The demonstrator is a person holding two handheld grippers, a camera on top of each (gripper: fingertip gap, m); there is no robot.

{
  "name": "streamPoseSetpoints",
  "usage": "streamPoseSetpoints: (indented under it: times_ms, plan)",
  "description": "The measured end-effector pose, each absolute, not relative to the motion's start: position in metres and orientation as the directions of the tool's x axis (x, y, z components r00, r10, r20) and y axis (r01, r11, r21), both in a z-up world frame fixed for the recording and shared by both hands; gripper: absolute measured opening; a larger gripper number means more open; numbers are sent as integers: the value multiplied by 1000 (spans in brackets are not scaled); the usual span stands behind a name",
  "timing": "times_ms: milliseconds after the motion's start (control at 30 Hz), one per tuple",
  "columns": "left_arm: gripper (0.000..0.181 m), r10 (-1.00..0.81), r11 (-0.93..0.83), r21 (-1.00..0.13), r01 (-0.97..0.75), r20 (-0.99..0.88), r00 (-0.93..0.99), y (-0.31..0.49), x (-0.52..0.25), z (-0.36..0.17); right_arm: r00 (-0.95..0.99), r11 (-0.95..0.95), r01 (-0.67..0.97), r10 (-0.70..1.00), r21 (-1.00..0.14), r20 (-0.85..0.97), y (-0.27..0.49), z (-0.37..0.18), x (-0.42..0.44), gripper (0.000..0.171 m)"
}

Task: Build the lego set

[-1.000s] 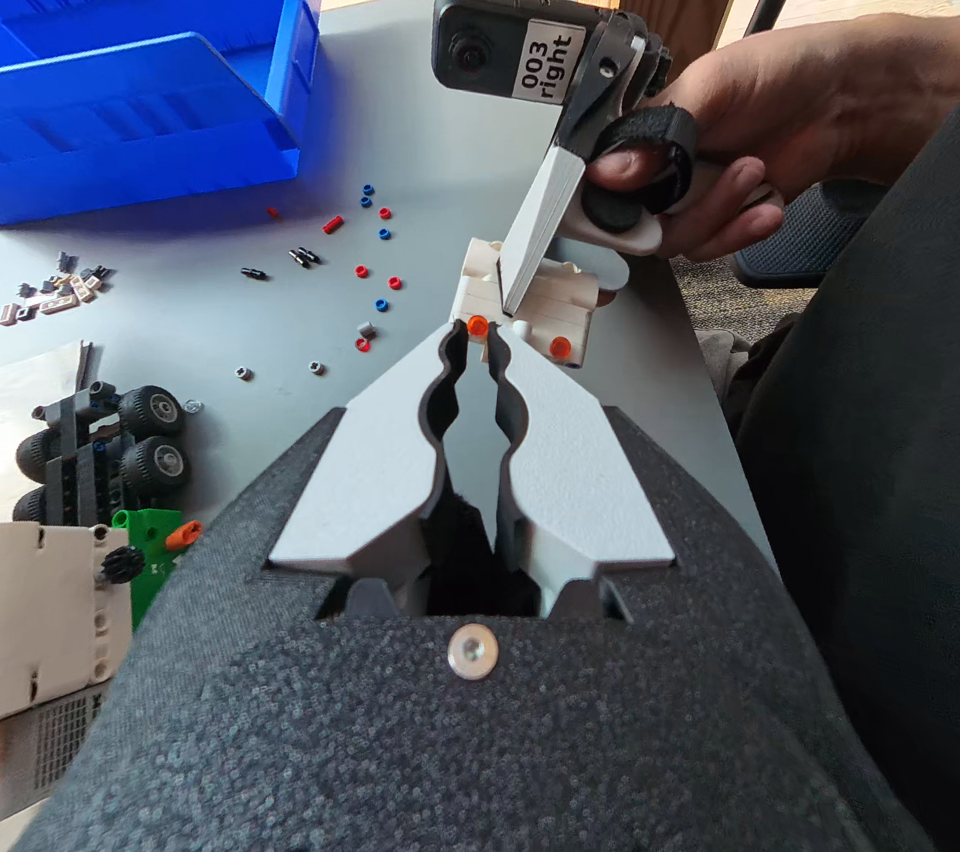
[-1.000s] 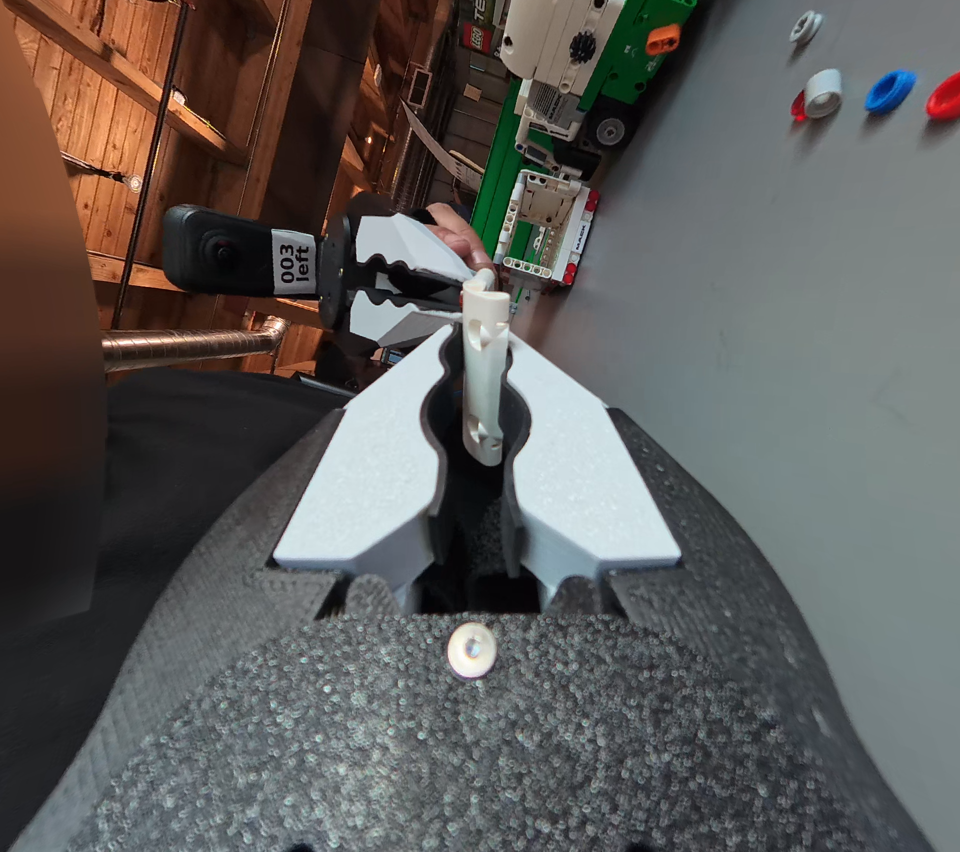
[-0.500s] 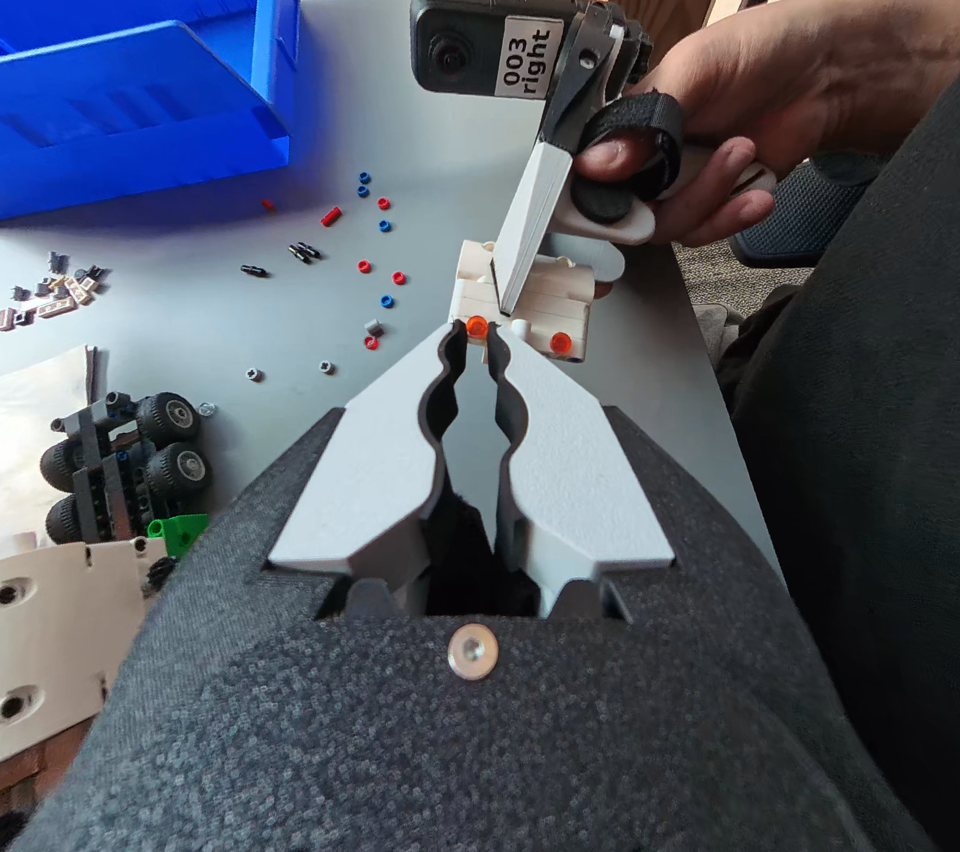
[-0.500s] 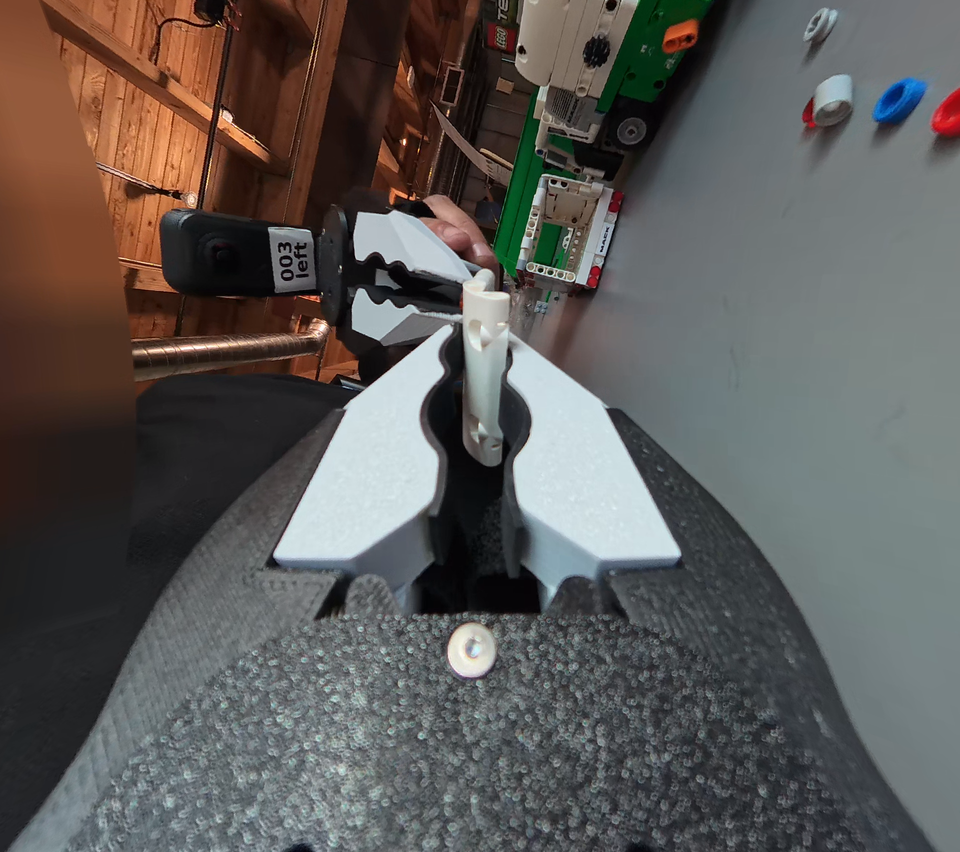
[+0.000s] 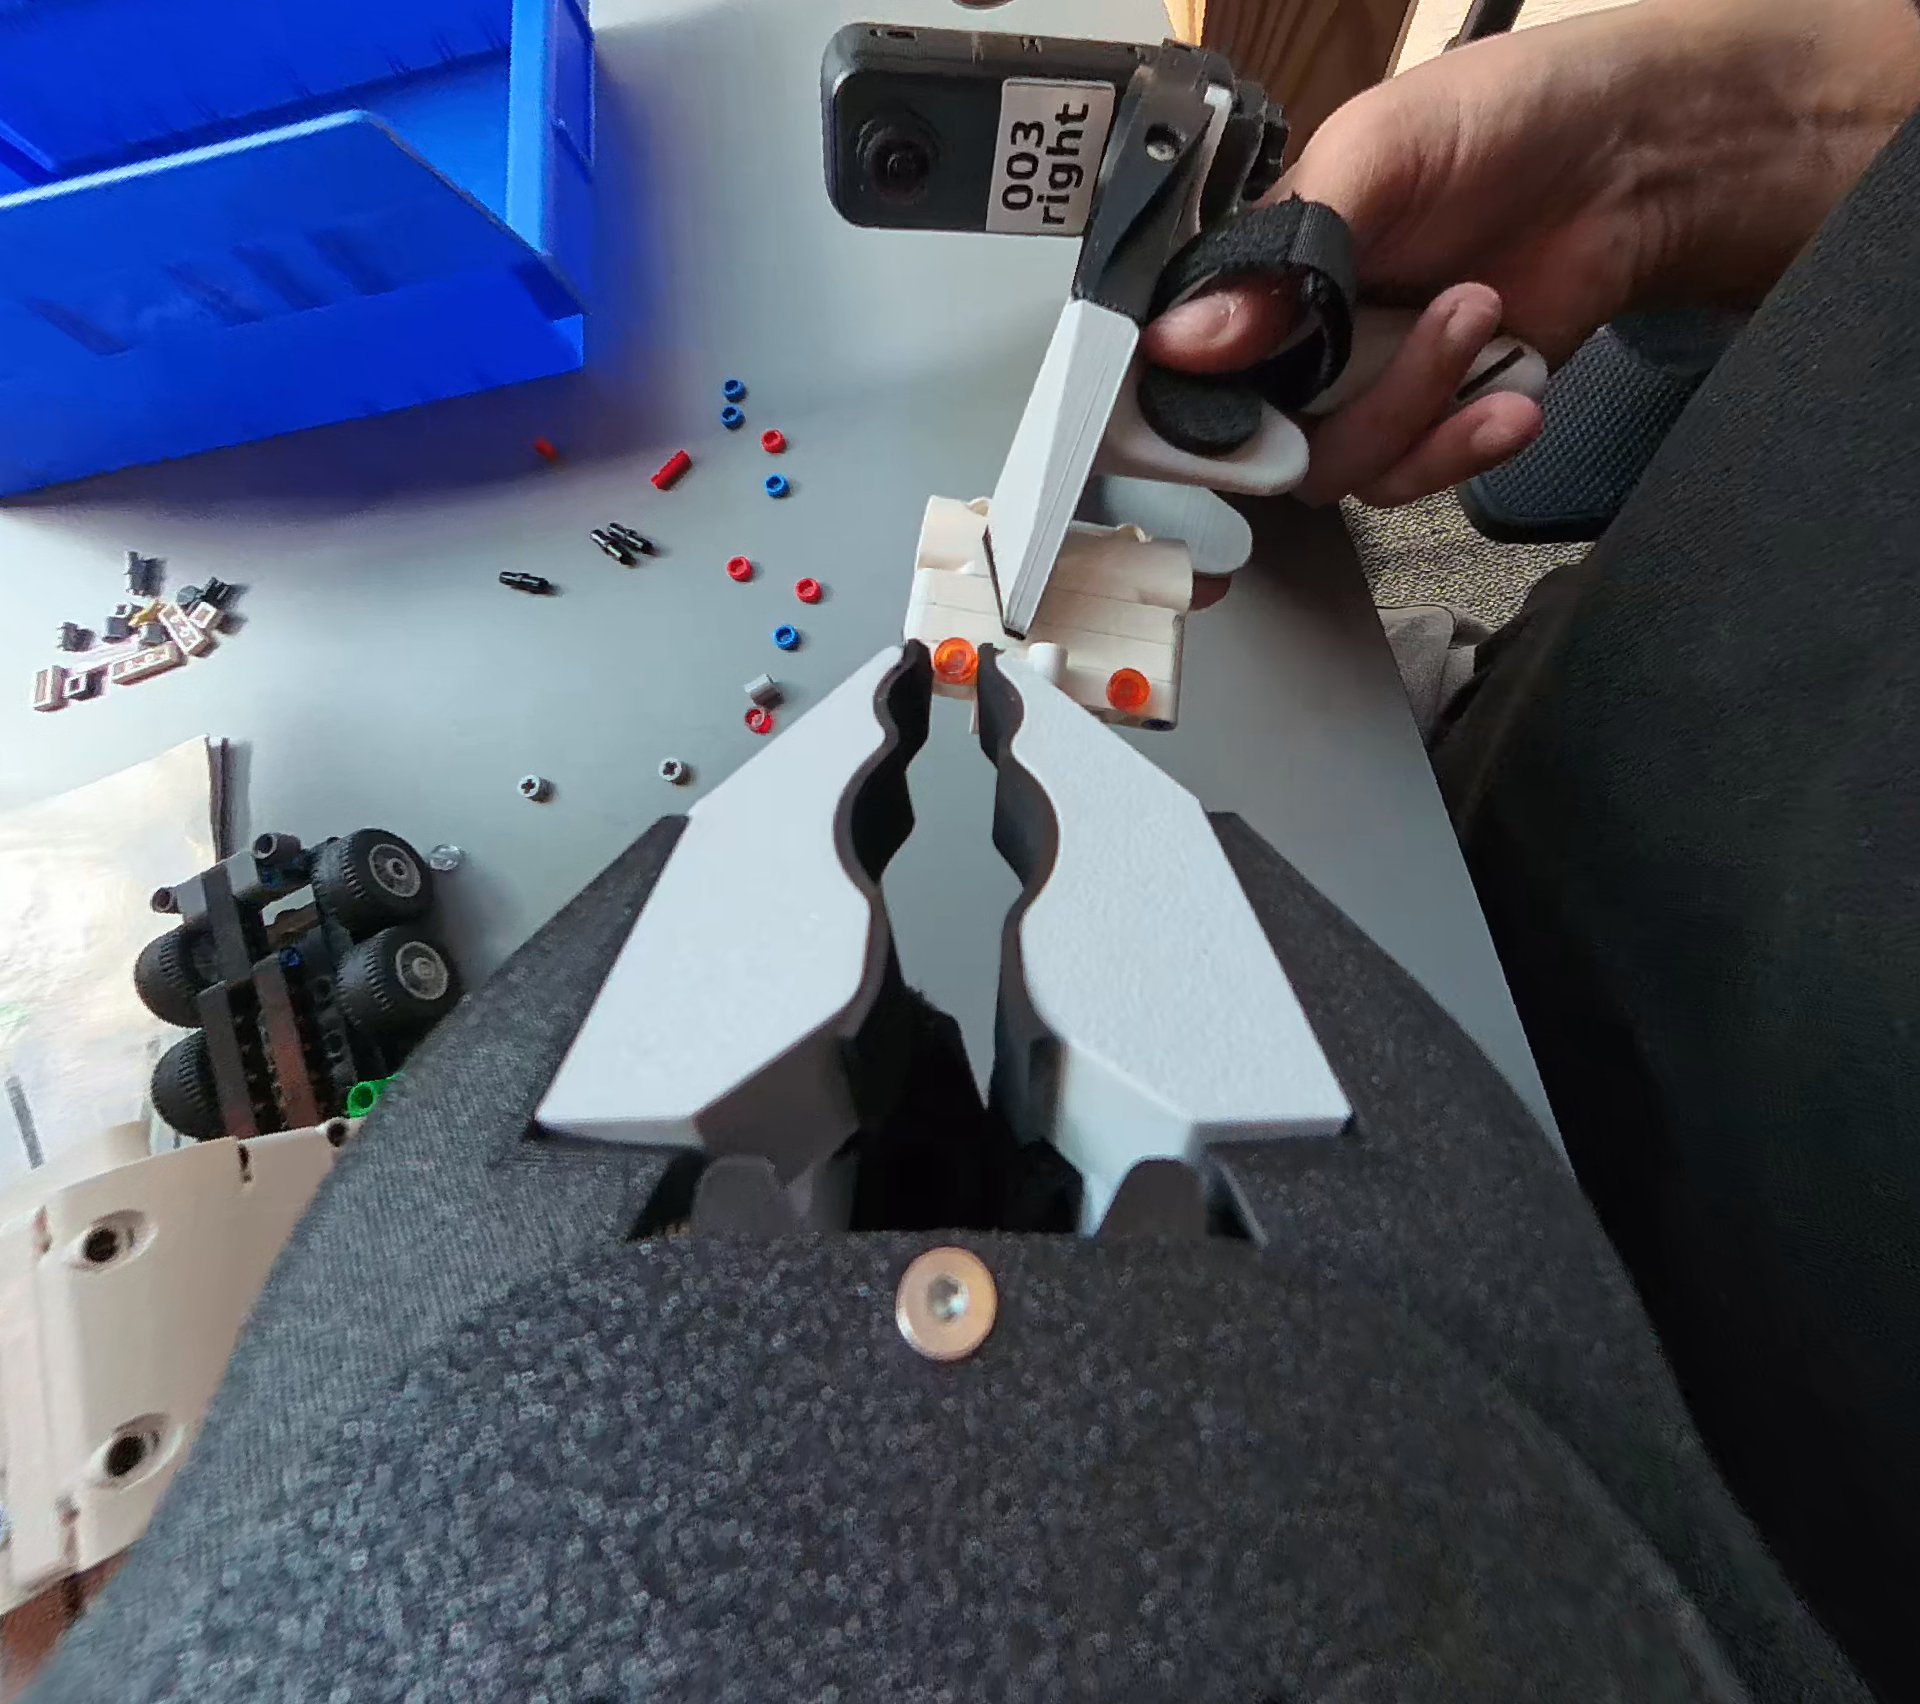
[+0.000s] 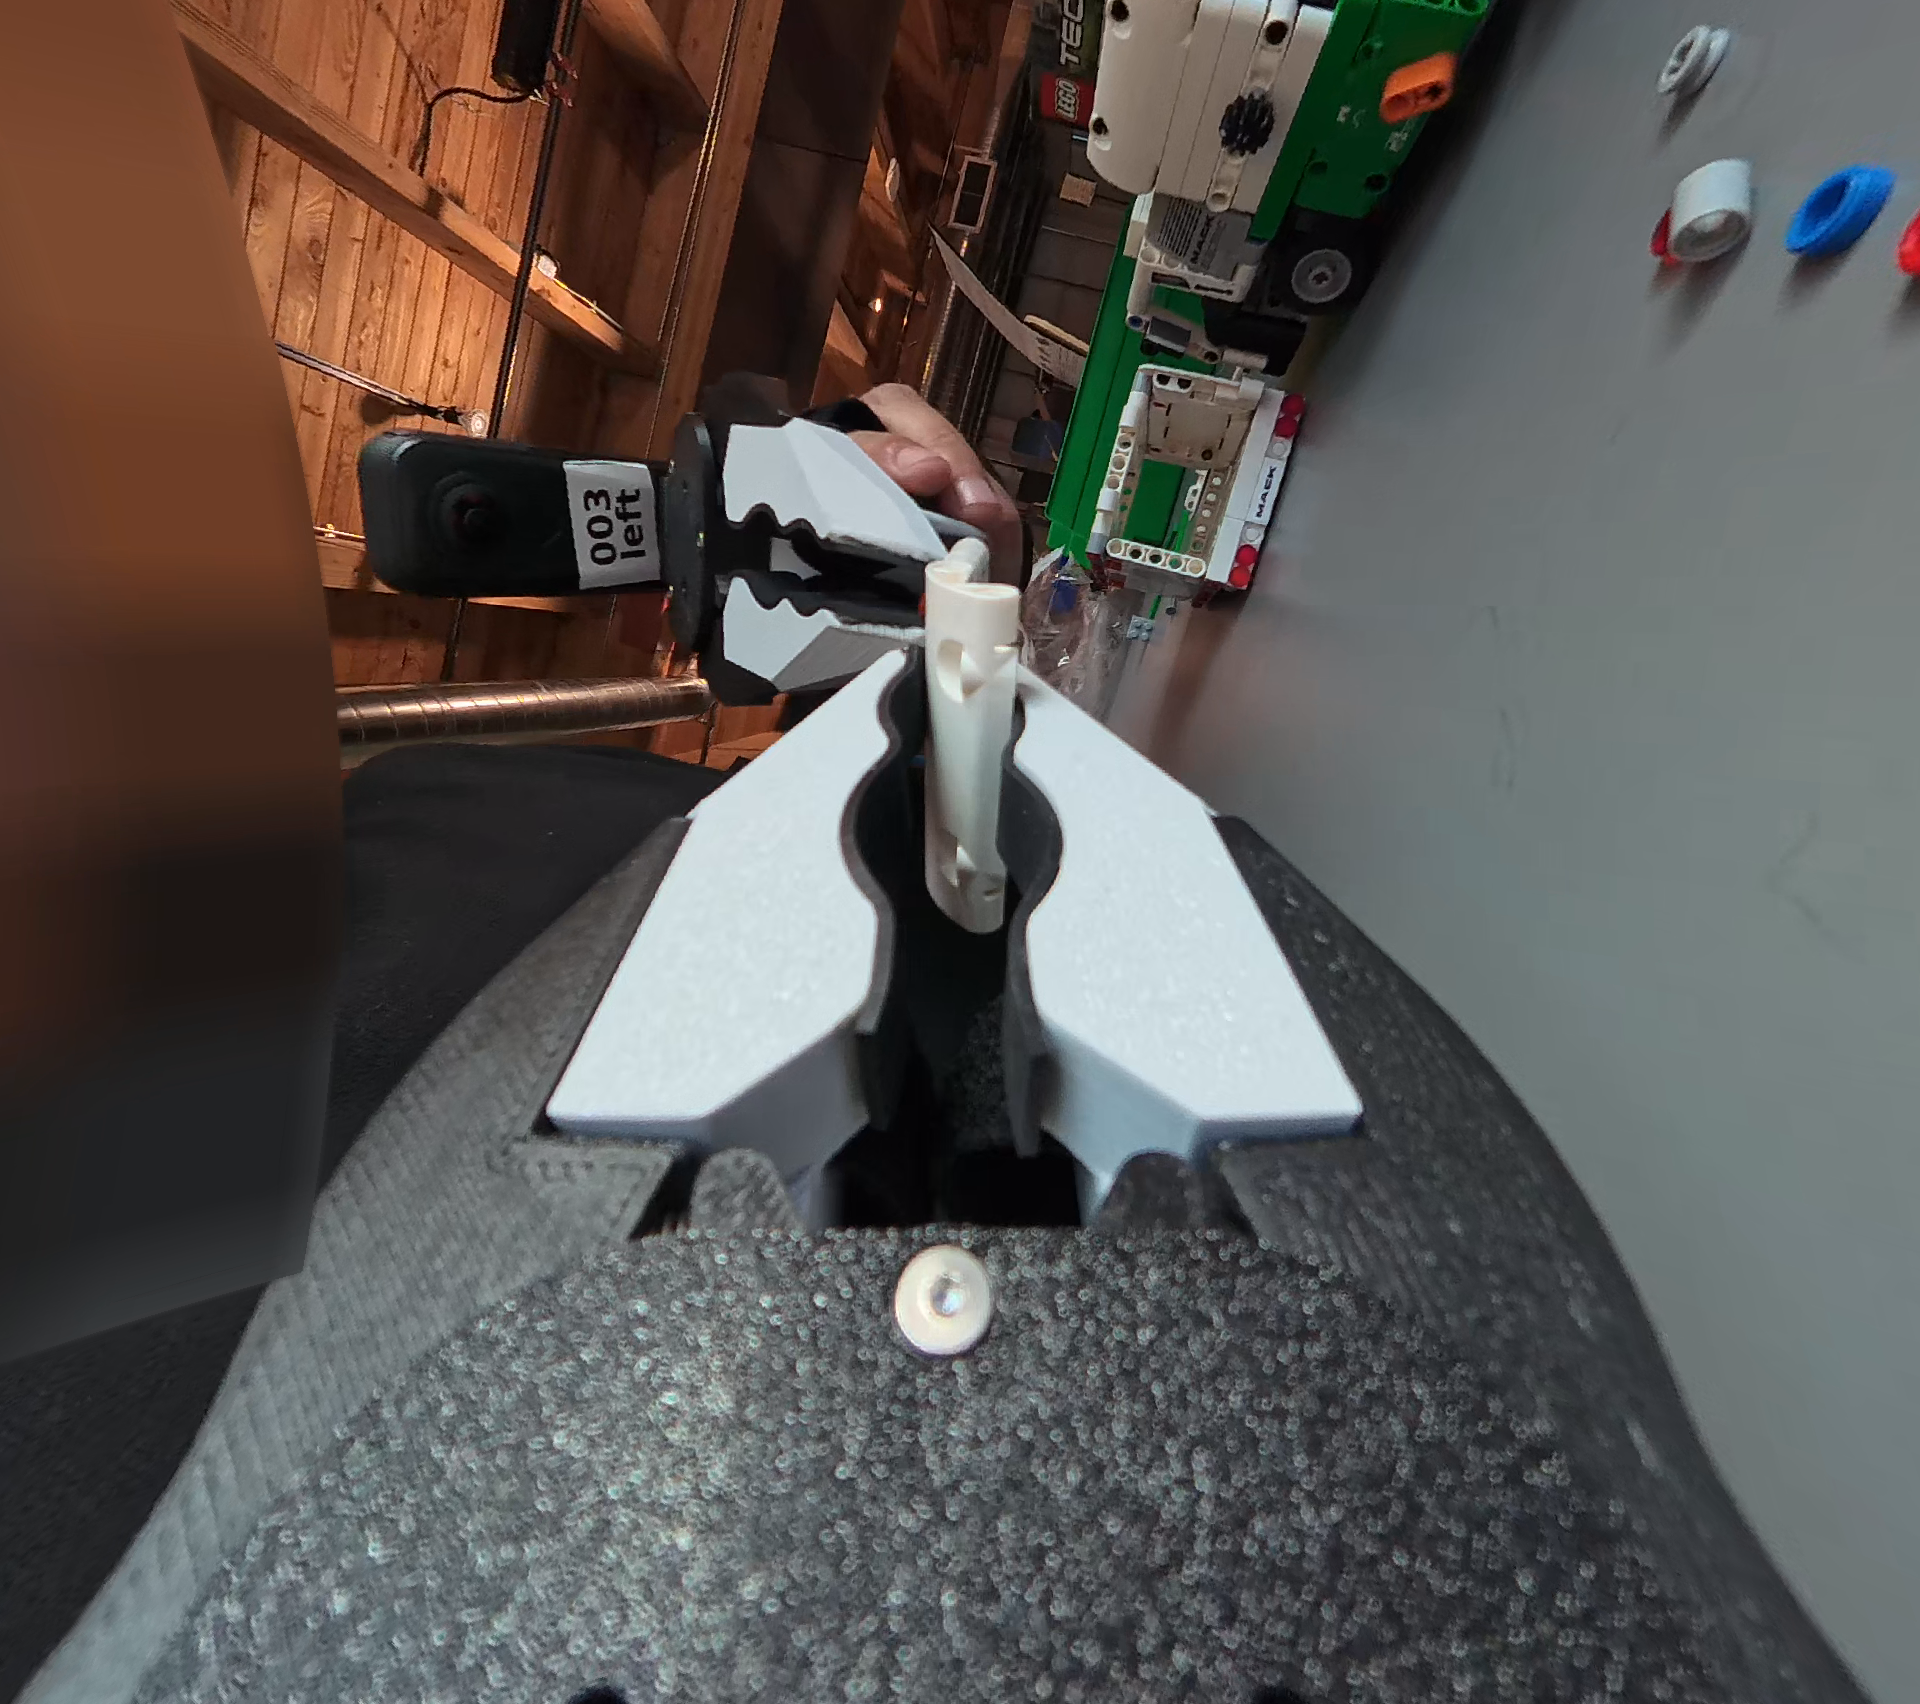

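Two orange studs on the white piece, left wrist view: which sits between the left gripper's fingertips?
The left-hand orange stud, framed by the left gripper tips. The other orange stud sits clear to the right on the white assembly.

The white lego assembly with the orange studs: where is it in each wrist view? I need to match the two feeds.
Left wrist view: the white lego assembly sits just above centre, at the left gripper tips, with the right gripper on it from above.
Right wrist view: seen edge-on at centre, clamped in the right gripper.
Shared landmark: the grey table.
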State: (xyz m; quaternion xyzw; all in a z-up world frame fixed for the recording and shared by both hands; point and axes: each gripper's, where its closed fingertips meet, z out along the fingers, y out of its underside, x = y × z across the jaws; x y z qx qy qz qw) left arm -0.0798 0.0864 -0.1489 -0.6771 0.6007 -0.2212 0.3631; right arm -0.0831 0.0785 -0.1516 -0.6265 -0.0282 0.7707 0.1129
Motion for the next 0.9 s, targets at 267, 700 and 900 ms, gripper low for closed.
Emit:
streamPoseSetpoints:
  times_ms: [267, 700, 900]
  plan:
    - [6, -973, -5, -753, -658, -148, 177, 86, -79, -148, -195, -973, -136, 210, -186, -958, 78, -151, -83, 8]
    - [6, -971, 2, -749, -663, -160, 178, 85, -80, -149, -192, -972, -131, 220, -197, -957, 77, -151, -83, 8]
    - [8, -977, -27, -764, -644, -118, 180, 83, -79, -148, -191, -970, -129, 226, -204, -955, 76, -151, -84, 8]
